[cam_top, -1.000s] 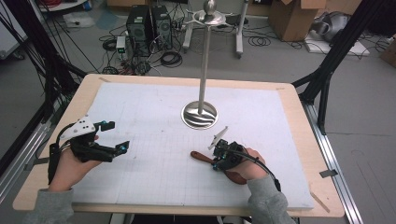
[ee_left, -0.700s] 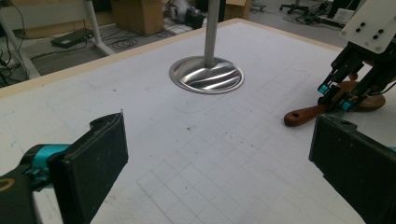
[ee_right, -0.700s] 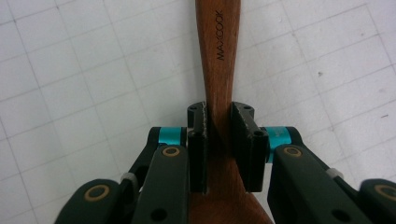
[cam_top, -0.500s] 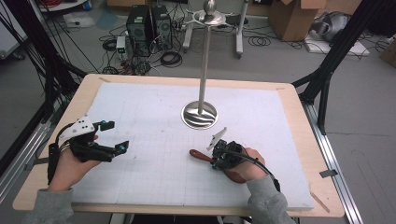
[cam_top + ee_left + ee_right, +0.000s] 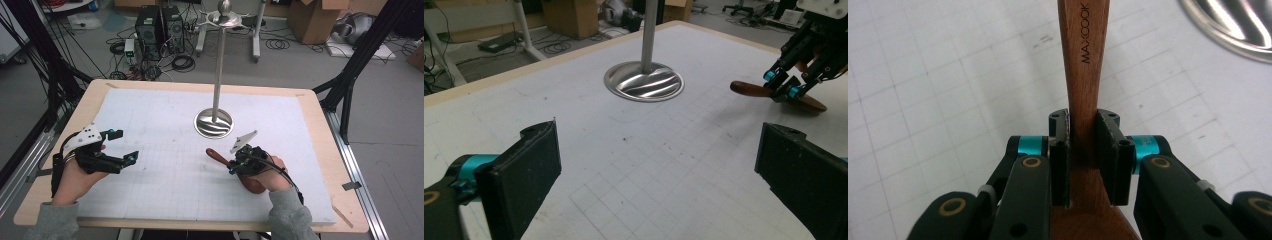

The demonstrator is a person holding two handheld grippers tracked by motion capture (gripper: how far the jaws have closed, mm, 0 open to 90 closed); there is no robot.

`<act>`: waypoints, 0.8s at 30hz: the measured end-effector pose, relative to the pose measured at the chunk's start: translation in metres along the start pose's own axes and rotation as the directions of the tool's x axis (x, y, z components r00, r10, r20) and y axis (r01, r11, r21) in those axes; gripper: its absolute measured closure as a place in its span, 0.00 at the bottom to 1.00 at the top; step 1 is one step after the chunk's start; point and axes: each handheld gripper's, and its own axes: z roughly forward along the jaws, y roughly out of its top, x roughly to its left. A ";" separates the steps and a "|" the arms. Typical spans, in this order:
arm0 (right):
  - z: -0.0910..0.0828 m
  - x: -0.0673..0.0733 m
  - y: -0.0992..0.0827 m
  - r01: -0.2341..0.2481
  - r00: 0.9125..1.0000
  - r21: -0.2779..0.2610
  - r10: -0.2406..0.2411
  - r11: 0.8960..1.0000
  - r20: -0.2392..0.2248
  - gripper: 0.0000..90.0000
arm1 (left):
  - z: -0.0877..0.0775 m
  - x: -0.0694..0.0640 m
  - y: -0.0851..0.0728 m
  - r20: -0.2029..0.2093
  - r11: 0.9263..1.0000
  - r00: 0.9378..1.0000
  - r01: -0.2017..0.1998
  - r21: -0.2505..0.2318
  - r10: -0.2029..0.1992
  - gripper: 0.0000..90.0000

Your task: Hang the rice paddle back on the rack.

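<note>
While the left gripper (image 5: 121, 146) hovers wide open and empty over the white gridded mat (image 5: 165, 120), the right gripper (image 5: 1083, 132) is clamped on a wooden spoon's handle (image 5: 1083, 60) lying near the metal stand (image 5: 214, 122). Its bowl, probably under the right hand (image 5: 265, 172), is mostly hidden.
</note>
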 end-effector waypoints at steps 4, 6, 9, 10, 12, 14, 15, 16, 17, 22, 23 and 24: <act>-0.006 -0.004 -0.001 -0.054 0.998 -0.051 0.054 0.997 0.016 0.85 | -0.001 0.000 0.000 -0.003 1.000 1.000 0.001 -0.003 -0.001 0.06; -0.008 -0.006 -0.002 -0.064 0.998 -0.065 0.066 0.996 0.019 0.85 | -0.001 0.000 0.000 -0.002 1.000 1.000 0.000 -0.004 0.000 0.06; -0.011 -0.008 -0.004 -0.061 0.998 -0.088 0.063 0.994 0.024 0.85 | -0.001 0.000 0.000 -0.001 1.000 1.000 -0.002 -0.003 0.002 0.05; -0.013 -0.008 -0.004 -0.066 0.997 -0.092 0.069 0.994 0.023 0.86 | -0.001 0.000 0.000 -0.001 1.000 1.000 0.000 -0.004 0.000 0.06; -0.016 -0.008 -0.005 -0.066 0.997 -0.112 0.070 0.992 0.028 0.86 | -0.001 0.000 0.000 0.000 1.000 1.000 -0.001 -0.004 0.001 0.06; -0.019 -0.009 -0.005 -0.063 0.997 -0.130 0.067 0.989 0.026 0.86 | -0.001 0.000 0.000 0.000 1.000 1.000 -0.001 -0.004 0.001 0.06; -0.021 -0.009 -0.006 -0.062 0.997 -0.139 0.067 0.988 0.029 0.86 | -0.001 0.000 0.001 0.000 1.000 1.000 -0.001 -0.005 0.001 0.05; -0.023 -0.009 -0.006 -0.061 0.997 -0.153 0.067 0.986 0.035 0.86 | -0.001 0.000 0.001 0.000 1.000 1.000 -0.002 -0.005 0.002 0.05; -0.024 -0.010 -0.006 -0.065 0.997 -0.163 0.072 0.985 0.039 0.86 | -0.001 0.000 0.001 0.000 1.000 1.000 -0.001 -0.005 0.001 0.06; -0.034 -0.012 -0.009 -0.076 0.995 -0.223 0.087 0.972 0.039 0.86 | -0.001 -0.001 0.001 0.000 1.000 1.000 -0.002 -0.007 0.002 0.06; -0.036 -0.013 -0.010 -0.073 0.996 -0.234 0.085 0.969 0.039 0.86 | -0.001 -0.001 0.001 0.001 1.000 1.000 -0.001 -0.006 0.001 0.06; -0.038 -0.013 -0.010 -0.075 0.995 -0.244 0.088 0.967 0.040 0.86 | -0.001 -0.001 0.001 0.001 1.000 1.000 -0.003 -0.007 0.003 0.06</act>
